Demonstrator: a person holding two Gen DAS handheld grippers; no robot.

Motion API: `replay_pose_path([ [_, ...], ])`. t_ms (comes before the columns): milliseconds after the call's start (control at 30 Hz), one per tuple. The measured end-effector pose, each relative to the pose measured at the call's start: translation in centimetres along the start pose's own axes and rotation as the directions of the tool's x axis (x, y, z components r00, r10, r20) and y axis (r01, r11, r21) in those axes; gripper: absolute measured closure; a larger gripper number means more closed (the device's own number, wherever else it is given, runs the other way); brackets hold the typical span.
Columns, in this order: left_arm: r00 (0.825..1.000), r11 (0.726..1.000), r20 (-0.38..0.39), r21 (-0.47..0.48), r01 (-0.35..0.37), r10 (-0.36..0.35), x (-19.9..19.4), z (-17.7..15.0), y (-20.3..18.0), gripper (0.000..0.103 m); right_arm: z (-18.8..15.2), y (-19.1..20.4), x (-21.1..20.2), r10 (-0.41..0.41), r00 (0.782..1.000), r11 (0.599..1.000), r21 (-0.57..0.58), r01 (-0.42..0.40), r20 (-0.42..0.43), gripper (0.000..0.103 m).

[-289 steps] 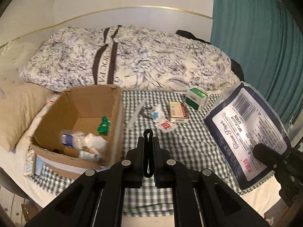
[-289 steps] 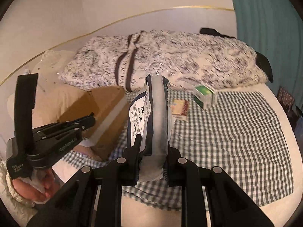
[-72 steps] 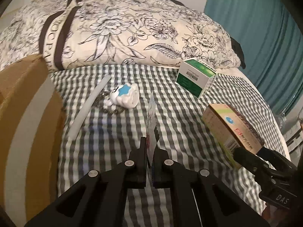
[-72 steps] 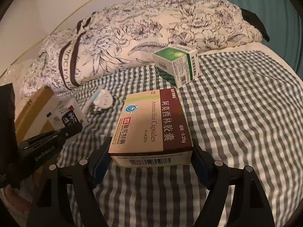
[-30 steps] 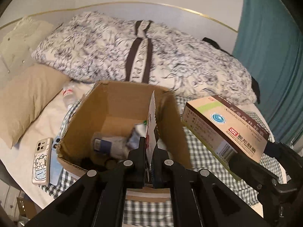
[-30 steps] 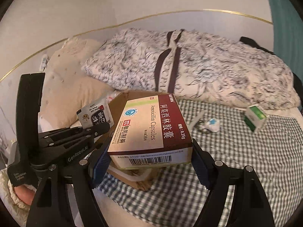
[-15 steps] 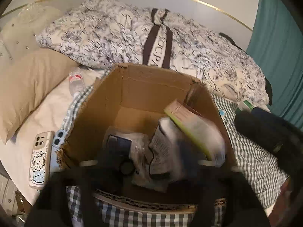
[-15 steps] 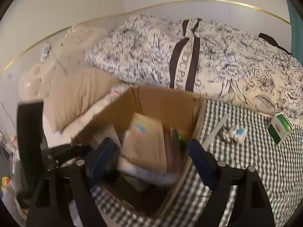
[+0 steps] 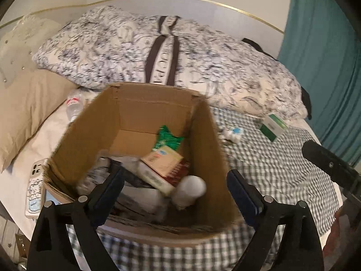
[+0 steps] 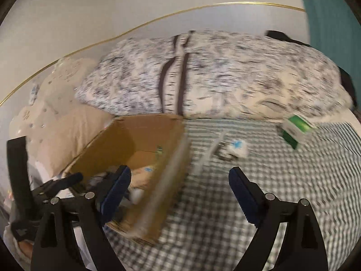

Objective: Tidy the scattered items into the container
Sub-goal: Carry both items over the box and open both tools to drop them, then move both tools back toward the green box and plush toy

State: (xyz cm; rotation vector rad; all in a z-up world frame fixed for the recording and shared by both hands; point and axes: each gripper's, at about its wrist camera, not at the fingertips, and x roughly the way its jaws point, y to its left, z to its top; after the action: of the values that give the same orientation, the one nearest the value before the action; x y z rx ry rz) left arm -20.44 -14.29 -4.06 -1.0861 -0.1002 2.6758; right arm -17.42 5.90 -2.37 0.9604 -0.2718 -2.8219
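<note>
Now both grippers stand empty above the cardboard box (image 9: 144, 113), which sits on the left part of the bed (image 9: 282, 169). The left gripper (image 9: 176, 187) has just been opening and its jaws are spread wide with nothing between them; below it the medicine carton (image 9: 164, 164) lies tilted on the pile inside the box, next to a white bottle (image 9: 191, 189) and a green packet (image 9: 168, 139). The right gripper (image 10: 179, 189) has likewise just been opening, and its jaws are apart and bare, over the box's right wall and the checked sheet.

My reading is that the drop is done and the step in hand is the return for what remains. Still out on the sheet, to the right of the box, are a green-and-white box (image 9: 271, 127) far right near the floral duvet (image 9: 203, 52), a small white-and-blue item (image 9: 233, 133) nearer the box, and a pale strip (image 10: 209, 153) beside the box wall.

To do it well, lift clear of the box rim before swinging right, so no finger catches the cardboard. Keep the jaws wide on the approach. Take the green-and-white box across its narrow faces. The strip lies flat and thin, so come down steeply and pinch an edge.
</note>
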Motion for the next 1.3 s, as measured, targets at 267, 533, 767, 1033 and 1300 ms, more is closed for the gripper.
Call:
replay_pose_path([
  [267,0.999,0.996,-0.013,0.073,0.049,-0.048,-0.8,-1.3,-7.0,0.005,-2.0,-7.0,-6.0,-0.104,0.994,0.992,0.080,0.100,0.043,0.014],
  [533,0.997,0.992,-0.054,0.102,0.068,-0.063,0.6,-1.8,-11.9,0.004,-3.2,-11.9,-9.3,-0.140,0.987,0.983,0.133,0.129,0.076,0.014],
  [767,0.992,0.988,-0.110,0.135,0.070,-0.056,4.0,-1.9,-15.6,0.004,-3.6,-15.3,-8.5,-0.172,0.983,0.978,0.126,0.163,0.060,0.014],
  [1033,0.988,0.996,-0.157,0.086,0.011,0.003,9.9,0.2,-17.4,0.004,-1.3,-20.6,-4.6,-0.201,0.979,0.976,0.089,0.198,0.027,0.014],
  [1300,0.989,0.993,-0.145,-0.108,-0.049,0.033,15.8,4.5,-16.8,0.004,4.2,-24.4,1.6,-0.172,0.985,0.983,-0.063,0.172,0.014,0.014],
])
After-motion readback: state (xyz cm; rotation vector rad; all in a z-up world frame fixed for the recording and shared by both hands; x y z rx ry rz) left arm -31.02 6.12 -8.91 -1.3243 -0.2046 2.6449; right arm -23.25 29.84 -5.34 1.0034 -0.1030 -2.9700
